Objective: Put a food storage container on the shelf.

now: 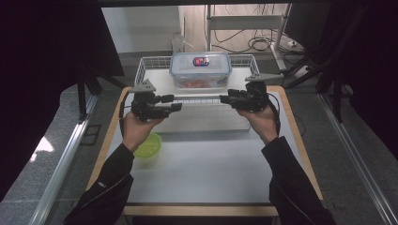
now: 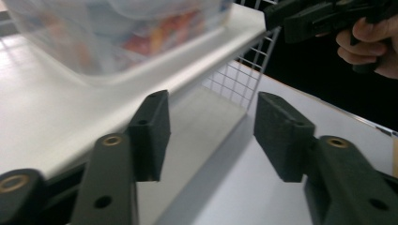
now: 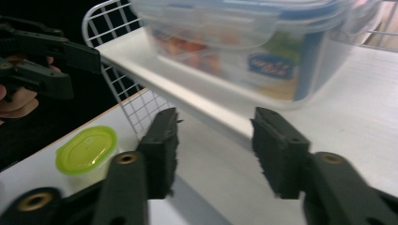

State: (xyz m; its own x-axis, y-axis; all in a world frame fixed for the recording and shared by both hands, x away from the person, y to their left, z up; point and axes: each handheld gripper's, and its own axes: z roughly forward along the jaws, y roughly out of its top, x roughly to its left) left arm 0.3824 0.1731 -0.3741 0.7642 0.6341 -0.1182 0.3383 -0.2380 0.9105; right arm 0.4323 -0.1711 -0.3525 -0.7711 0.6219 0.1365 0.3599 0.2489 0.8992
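Sleeves and hands: 2 dark-sleeved forearms come in from the near desk edge, each hand holding a gripper raised in front of the shelf.
Left gripper (image 1: 174, 102): fingers (image 2: 151, 133) spread apart, nothing between them, aimed inward toward the shelf's front edge.
Right gripper (image 1: 227, 99): fingers (image 3: 162, 150) also spread and empty, facing the left one across a gap.
Clip-lid box (image 1: 200, 70): clear, lid with blue trim closed, standing on the white shelf (image 1: 162, 79) inside a wire rail (image 1: 151, 60), just beyond both grippers and untouched.
Box contents: orange and red pieces, blurred; what they are I cannot tell.
Small tub (image 1: 148, 145): green lid on, on the desk (image 1: 206, 164) by the left wrist; contents hidden.
Progress: judging by the empty fingers, nothing is grasped yet; taking hold of the box looks like what is left.
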